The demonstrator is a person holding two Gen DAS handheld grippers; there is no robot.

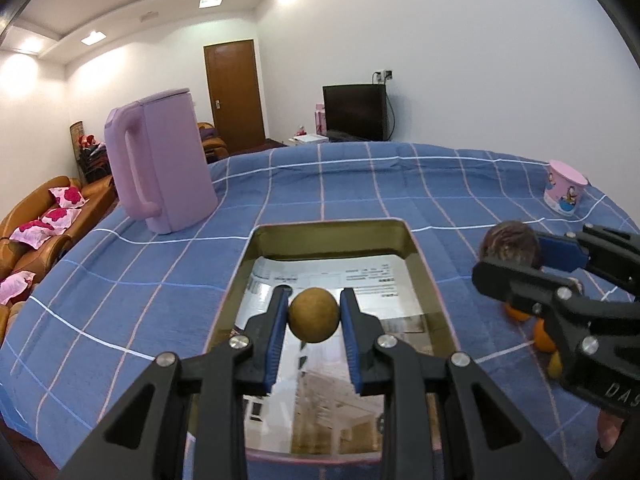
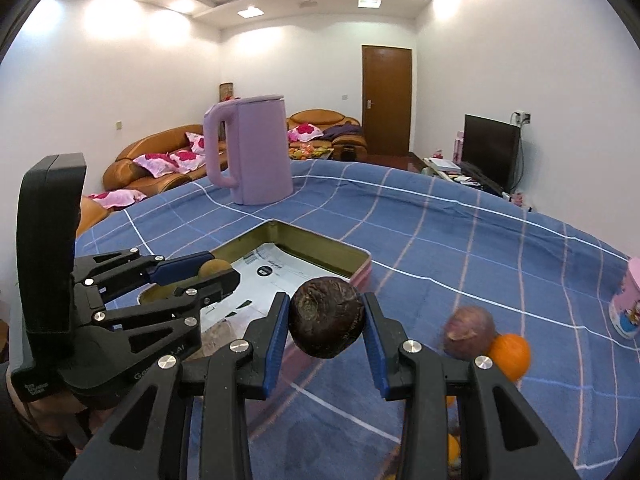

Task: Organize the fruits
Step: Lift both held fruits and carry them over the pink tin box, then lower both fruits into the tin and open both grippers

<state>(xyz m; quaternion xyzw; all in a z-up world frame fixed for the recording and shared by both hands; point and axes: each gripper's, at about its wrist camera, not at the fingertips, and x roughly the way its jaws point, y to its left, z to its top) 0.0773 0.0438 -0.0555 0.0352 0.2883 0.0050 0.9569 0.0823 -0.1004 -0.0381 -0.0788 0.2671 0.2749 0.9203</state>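
- Left tongs (image 1: 314,320) are gripping a tan fruit (image 1: 314,315) inside the tin's (image 1: 428,276) rim.
- Right tongs (image 2: 326,326) are gripping a dark fruit (image 2: 326,322) just outside the tin's right wall, bare cloth (image 2: 440,240) stretching beyond.

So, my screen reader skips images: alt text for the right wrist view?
The right claw grips a dark wrinkled fruit beside an open tin on a blue checked cloth; the left claw holds a small tan fruit over the tin.
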